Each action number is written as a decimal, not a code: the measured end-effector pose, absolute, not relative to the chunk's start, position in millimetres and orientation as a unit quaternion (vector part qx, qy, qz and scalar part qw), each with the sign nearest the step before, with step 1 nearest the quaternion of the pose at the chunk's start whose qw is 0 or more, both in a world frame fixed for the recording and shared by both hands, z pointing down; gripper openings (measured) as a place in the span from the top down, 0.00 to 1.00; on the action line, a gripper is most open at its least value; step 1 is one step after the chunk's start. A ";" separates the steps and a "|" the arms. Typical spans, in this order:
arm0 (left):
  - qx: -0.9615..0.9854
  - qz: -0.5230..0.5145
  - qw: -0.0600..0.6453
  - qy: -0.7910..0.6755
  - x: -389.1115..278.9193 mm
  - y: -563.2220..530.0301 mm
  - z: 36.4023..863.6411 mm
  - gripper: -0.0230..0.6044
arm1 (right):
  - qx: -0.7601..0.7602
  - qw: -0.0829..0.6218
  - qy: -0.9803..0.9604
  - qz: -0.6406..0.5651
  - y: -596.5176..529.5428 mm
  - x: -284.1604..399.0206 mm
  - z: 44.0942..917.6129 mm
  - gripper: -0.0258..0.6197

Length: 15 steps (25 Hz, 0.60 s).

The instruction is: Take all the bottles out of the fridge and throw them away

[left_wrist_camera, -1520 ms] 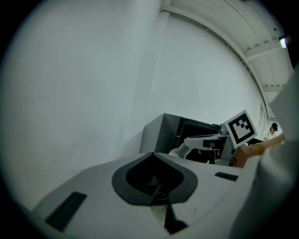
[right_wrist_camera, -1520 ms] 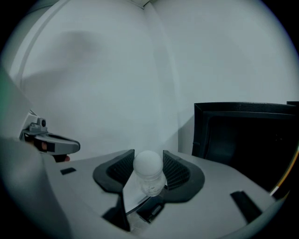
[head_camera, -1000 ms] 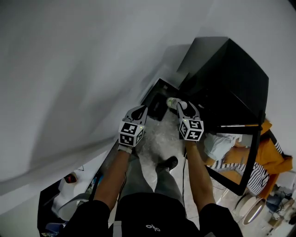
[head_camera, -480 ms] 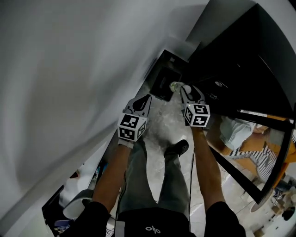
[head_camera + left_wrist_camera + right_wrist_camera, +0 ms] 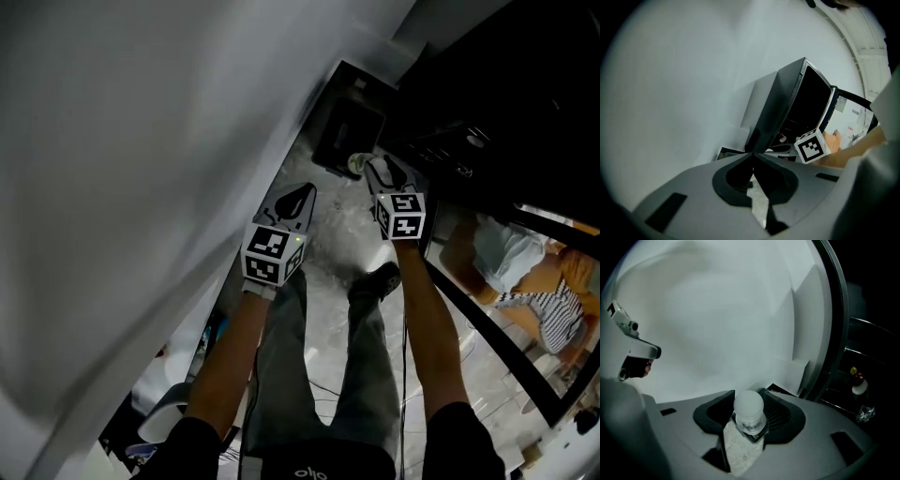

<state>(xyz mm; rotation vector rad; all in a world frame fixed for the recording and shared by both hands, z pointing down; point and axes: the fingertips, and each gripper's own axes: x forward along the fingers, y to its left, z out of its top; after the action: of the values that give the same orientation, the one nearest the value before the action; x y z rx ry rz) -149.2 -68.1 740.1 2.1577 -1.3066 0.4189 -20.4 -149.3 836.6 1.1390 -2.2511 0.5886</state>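
A small clear bottle with a white cap sits between the jaws of my right gripper, which is shut on it. In the head view that bottle pokes out of the right gripper, just over the near edge of a black bin on the floor. My left gripper hangs lower left of the bin, its tips together and nothing in them. In the left gripper view the left gripper is shut, and the right gripper's marker cube shows before the open black fridge.
A white wall runs along the left. The fridge's open glass door stands at the right. Small items sit on the dark fridge shelves. My shoe is on the marbled floor. Clutter lies at the lower left.
Both grippers have sunk toward the floor. The right one has carried the bottle from near the fridge down to the black bin's edge. The left stays shut and empty.
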 end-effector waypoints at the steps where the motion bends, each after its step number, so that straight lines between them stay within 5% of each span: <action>1: 0.808 0.158 0.289 -0.488 -151.1 -67.3 742.6 0.96 | 0.424 0.275 -0.834 0.221 -148.5 -20.8 844.0 0.66; 15: 0.805 0.161 0.305 -0.483 -166.2 -56.4 758.7 0.96 | 0.445 0.273 -0.825 0.217 -181.2 -28.2 862.8 0.66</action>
<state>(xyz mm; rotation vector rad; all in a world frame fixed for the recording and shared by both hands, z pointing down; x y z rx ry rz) -166.2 -56.4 758.7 2.1311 -1.2783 0.4260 -28.2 -181.2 862.8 1.1967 -2.2196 0.5825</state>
